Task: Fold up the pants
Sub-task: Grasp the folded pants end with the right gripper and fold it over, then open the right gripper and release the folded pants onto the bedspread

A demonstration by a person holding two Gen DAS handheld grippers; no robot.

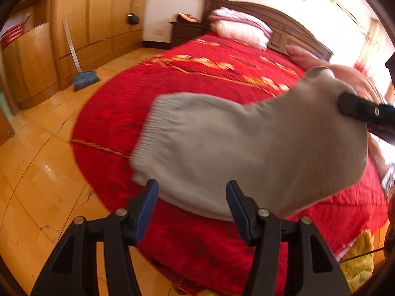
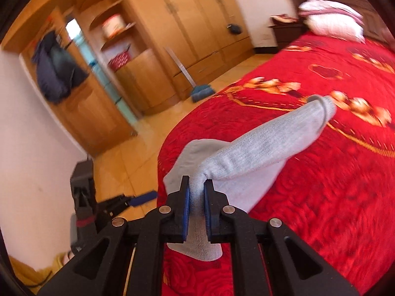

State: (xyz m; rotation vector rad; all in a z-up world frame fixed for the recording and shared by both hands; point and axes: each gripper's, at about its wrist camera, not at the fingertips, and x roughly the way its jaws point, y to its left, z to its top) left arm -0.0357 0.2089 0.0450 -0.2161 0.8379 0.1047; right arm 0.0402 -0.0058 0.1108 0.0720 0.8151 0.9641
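Observation:
Light grey pants [image 1: 259, 145] with a ribbed cuff hang in the air over the red bedspread [image 1: 197, 79]. My right gripper [image 2: 197, 185] is shut on a bunched fold of the pants [image 2: 259, 145], and its black tip [image 1: 350, 104] shows at the right of the left wrist view. My left gripper [image 1: 192, 188] is open just in front of the cloth's lower edge, its pads clear of the fabric. In the right wrist view, one blue pad [image 2: 144, 196] of the left gripper shows low at the left, beside the bed's corner.
Pillows [image 1: 242, 27] and a dark headboard [image 1: 296, 24] lie at the bed's far end, a pink blanket [image 1: 345, 74] at its right. A blue broom [image 1: 85, 77] leans on the wooden wardrobe [image 1: 98, 12]. A yellow cloth [image 1: 358, 254] sits at lower right. Wooden floor [image 1: 37, 172] borders the bed.

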